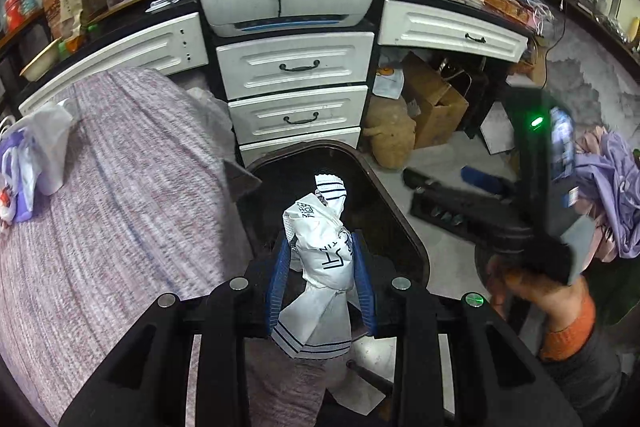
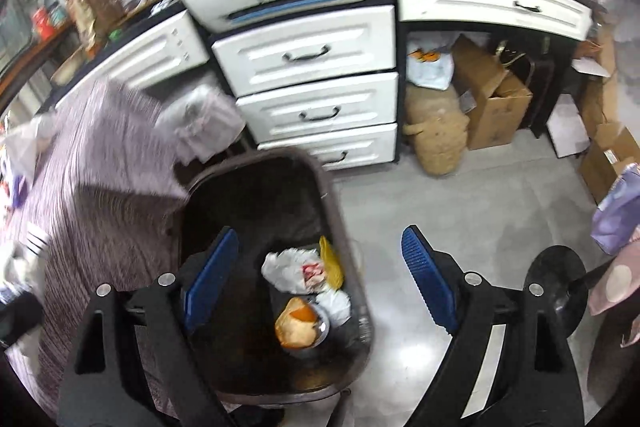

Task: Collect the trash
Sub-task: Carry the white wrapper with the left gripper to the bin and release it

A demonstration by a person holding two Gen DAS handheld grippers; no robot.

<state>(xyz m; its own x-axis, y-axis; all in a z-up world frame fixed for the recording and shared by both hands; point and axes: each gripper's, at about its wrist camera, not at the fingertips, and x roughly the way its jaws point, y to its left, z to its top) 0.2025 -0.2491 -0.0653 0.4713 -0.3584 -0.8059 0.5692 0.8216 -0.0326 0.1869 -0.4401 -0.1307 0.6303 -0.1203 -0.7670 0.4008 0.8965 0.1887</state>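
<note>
Light, crumply white wrapper (image 1: 324, 247) sits pinched mid-body in the left gripper (image 1: 322, 283) at lower centre, above the bin (image 1: 404, 223); the right gripper (image 2: 320, 279) gapes empty.

The left gripper (image 1: 322, 279) has its blue-padded jaws closed tight on a crumpled white wrapper (image 1: 320, 239). The right gripper (image 2: 320, 279) has its jaws spread wide with nothing between them. In the left wrist view, the person's right hand (image 1: 532, 287), in an orange cuff, grips the right gripper's handle.

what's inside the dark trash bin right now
In the trash bin: a crumpled white bag, a yellow wrapper and an orange wrapper. The bin's far side is in shadow; anything beneath the pile is covered.
</note>
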